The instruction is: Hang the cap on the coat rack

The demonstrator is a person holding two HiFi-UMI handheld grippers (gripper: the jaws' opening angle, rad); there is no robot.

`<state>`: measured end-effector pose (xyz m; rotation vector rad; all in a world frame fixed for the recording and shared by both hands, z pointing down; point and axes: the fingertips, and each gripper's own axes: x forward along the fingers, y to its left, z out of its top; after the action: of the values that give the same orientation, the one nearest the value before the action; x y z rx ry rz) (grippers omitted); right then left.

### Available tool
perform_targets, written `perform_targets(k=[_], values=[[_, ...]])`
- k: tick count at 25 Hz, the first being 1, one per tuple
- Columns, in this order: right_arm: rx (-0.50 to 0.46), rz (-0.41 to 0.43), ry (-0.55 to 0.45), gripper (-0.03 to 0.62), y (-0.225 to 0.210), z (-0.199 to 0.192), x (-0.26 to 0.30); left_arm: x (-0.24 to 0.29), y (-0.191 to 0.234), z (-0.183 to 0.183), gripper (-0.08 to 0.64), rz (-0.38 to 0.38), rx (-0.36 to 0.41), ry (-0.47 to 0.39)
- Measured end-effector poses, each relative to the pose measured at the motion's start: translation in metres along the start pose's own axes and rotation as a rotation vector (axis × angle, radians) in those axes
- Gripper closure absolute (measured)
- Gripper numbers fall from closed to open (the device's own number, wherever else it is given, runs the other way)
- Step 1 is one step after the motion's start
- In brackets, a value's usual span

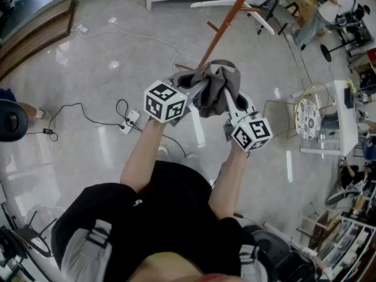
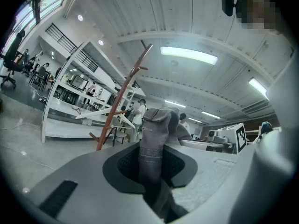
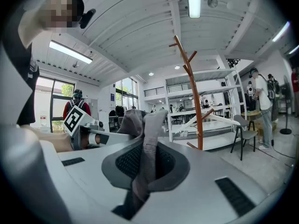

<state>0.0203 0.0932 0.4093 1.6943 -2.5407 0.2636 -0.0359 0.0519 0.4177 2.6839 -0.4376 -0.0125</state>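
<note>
Pale glossy floor lay below, with the rack standing just ahead. The grey cap hung between both grippers, not yet on a peg. The left gripper pinched one edge, and the right gripper was clamped on another.

The cap is made of soft grey cloth, matt, with stitched seams. The coat rack looks like smooth reddish-brown wood. The left gripper and right gripper are shelled in matt grey plastic, lined with black mesh-textured pads. The floor is polished glossy, with lights mirrored in it.
</note>
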Motion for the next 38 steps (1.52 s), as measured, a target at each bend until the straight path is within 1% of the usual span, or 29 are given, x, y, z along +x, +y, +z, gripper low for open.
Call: perform_targets(k=[3,6,12,17,21,25,31,35,38], values=[[0.004,0.006,-0.021,0.583,-0.003,-0.002,0.012,0.003,0.009,0.003,0.499,0.017,0.007,-0.010],[0.003,0.005,-0.005,0.583,-0.001,-0.007,0.022,0.000,0.019,0.001,0.499,0.024,0.006,-0.009],[-0.025,0.002,-0.006,0.583,0.003,0.002,0.034,-0.006,0.028,0.013,0.499,0.027,0.011,-0.036],[-0.021,-0.016,0.007,0.583,-0.015,0.004,0.033,0.012,0.028,0.015,0.499,0.024,0.004,-0.026],[-0.002,-0.023,-0.001,0.581,-0.043,0.004,0.041,0.037,0.037,0.016,0.499,0.024,0.020,-0.016],[0.024,0.002,-0.007,0.581,-0.076,-0.003,0.062,0.064,0.057,0.015,0.499,0.061,0.030,0.003],[0.035,0.084,-0.050,0.581,-0.131,0.019,0.116,0.114,0.100,0.047,0.499,0.141,0.079,-0.001],[0.049,0.136,-0.068,0.581,-0.185,0.040,0.135,0.163,0.113,0.070,0.499,0.165,0.103,0.022],[0.047,0.186,-0.068,0.581,-0.216,0.049,0.148,0.193,0.120,0.080,0.499,0.186,0.117,0.038]])
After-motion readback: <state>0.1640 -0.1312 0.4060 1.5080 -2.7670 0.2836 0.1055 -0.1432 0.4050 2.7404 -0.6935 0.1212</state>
